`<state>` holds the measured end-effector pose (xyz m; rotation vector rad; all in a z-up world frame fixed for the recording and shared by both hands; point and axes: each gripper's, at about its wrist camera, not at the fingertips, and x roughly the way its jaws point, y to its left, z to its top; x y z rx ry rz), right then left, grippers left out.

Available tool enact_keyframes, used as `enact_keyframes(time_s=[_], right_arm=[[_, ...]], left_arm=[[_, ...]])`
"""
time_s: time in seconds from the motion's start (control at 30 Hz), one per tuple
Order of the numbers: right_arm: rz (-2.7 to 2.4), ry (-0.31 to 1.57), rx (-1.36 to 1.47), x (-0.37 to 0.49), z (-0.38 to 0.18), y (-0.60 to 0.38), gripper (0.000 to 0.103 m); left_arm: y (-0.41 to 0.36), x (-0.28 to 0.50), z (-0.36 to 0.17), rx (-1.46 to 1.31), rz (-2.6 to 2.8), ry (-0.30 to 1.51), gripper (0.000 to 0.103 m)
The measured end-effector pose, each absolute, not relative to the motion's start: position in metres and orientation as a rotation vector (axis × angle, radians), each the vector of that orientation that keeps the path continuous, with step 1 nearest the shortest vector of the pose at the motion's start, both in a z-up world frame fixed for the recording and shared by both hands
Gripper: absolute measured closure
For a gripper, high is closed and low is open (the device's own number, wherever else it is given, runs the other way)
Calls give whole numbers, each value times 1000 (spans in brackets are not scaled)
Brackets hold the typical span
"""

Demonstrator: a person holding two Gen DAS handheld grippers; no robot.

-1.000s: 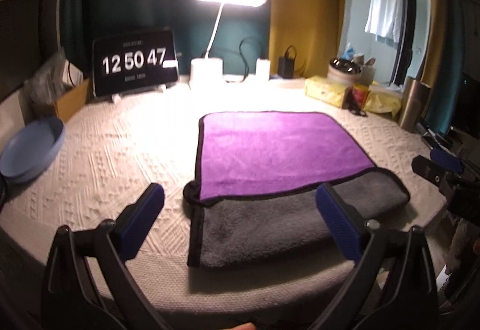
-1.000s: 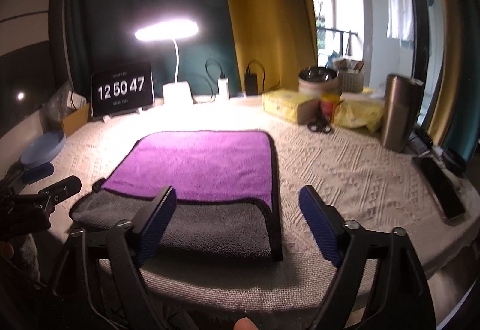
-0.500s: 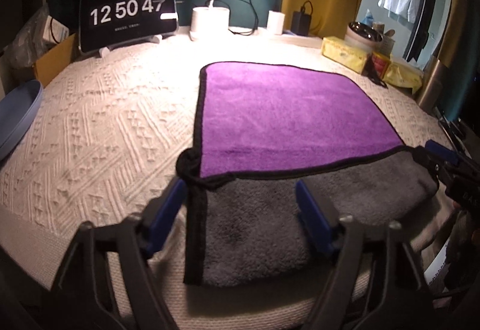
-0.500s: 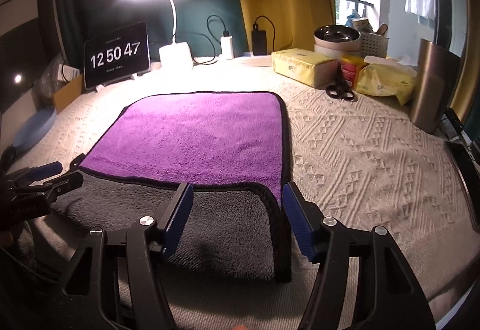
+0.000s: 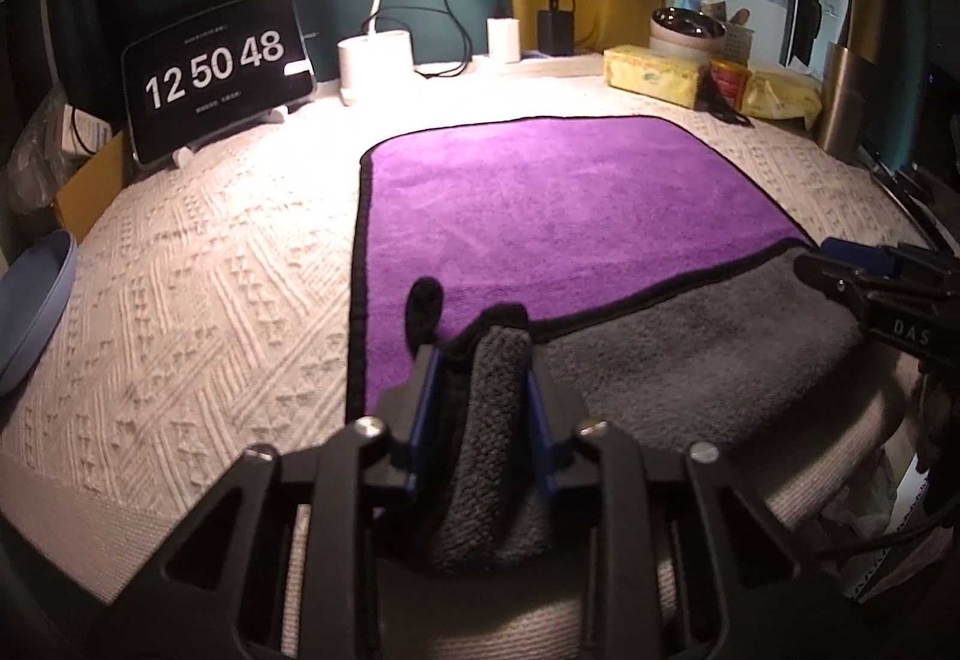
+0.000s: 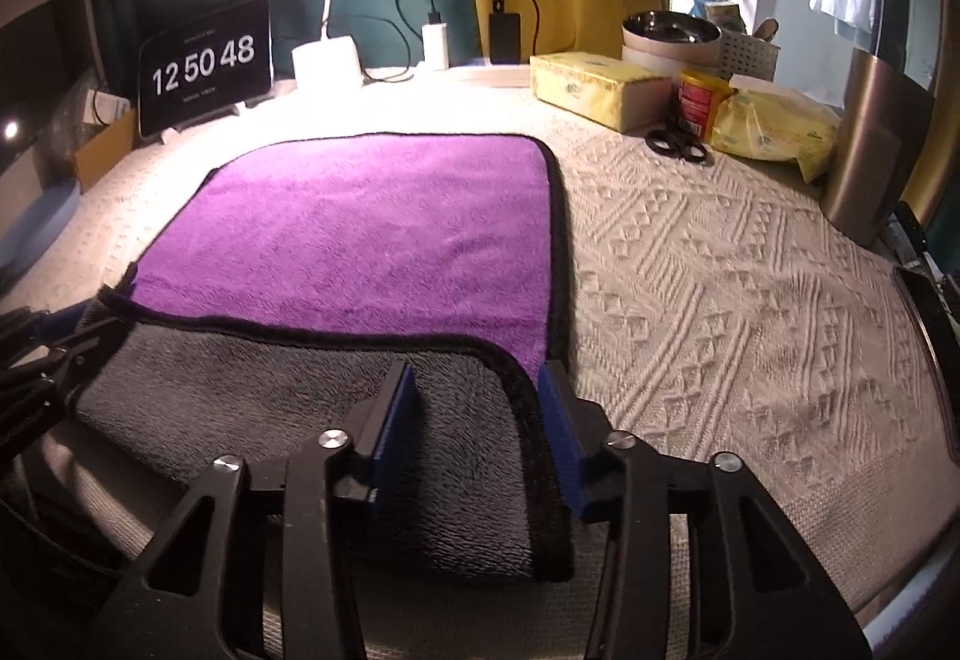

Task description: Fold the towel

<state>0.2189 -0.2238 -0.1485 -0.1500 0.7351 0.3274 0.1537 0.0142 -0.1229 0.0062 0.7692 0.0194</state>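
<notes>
The towel (image 5: 558,216) lies spread on the white textured tablecloth (image 5: 198,300), purple face up over most of its area, with the near strip turned back so the grey underside shows along the table's front edge. Your left gripper (image 5: 483,396) has its blue pads pinched together on a bunched ridge of that grey strip at the near-left corner, where the black-bound edge curls up just past the fingertips; that is a firm hold on the cloth, low and close to the corner, which is where you want it if the near edge is to be carried across the rest. Your right gripper (image 6: 474,420) sits at the near-right corner with its jaws part-way closed, straddling the grey fabric and black hem, but a gap shows on each side and the cloth lies flat between the pads, so I judge it is not yet gripping. Holding both near corners keeps the edge taut and square when lifted. Close the right one before you raise anything, or the fold will likely drag skewed. The clock display (image 6: 204,66) and desk lamp (image 6: 327,54) stand well back, and the scissors (image 6: 678,144) lie off to the right, apart from the towel.
</notes>
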Motion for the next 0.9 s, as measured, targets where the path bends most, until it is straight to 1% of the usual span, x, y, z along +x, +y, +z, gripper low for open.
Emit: enact_keyframes(time_s=[0.07, 0.13, 0.2, 0.53, 0.9], right_arm=[[339, 727, -166, 216, -149, -222, 71], [350, 710, -184, 212, -149, -217, 85], [352, 692, -208, 206, -148, -212, 90], [372, 581, -195, 193, -113, -213, 91], [383, 513, -168, 208, -86, -210, 91]], left_arm=[[16, 153, -122, -7, 15, 765, 80], [15, 151, -120, -10, 9, 759, 81], [14, 149, -117, -11, 3, 749, 82], [15, 146, -89, -42, -31, 678, 83], [24, 164, -63, -48, -36, 613, 83]])
